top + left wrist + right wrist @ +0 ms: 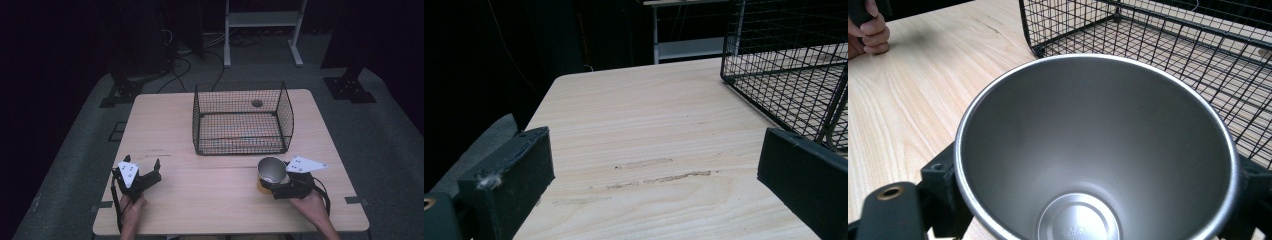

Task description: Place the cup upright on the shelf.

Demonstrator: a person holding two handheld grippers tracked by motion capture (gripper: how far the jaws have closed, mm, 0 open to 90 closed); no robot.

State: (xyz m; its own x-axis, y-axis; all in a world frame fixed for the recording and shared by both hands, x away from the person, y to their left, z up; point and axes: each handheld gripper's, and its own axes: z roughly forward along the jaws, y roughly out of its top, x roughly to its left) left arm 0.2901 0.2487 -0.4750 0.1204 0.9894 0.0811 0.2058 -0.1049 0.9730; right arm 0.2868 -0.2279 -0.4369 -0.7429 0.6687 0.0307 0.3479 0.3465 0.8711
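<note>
- High view: my right gripper point(278, 184) grasps the metal cup point(271, 170), just before the wire basket point(242, 119).
- My left gripper point(143, 163) rests released, jaws spread, on the table point(200, 195).

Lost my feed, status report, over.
Right claw shut on round silver metal cup. Left claw open, empty. Black wire basket ahead; nothing between cup and basket.

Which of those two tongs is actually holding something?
The right tongs, by the table's near right edge, grip a metal cup. The left tongs are spread open with nothing between them.
</note>
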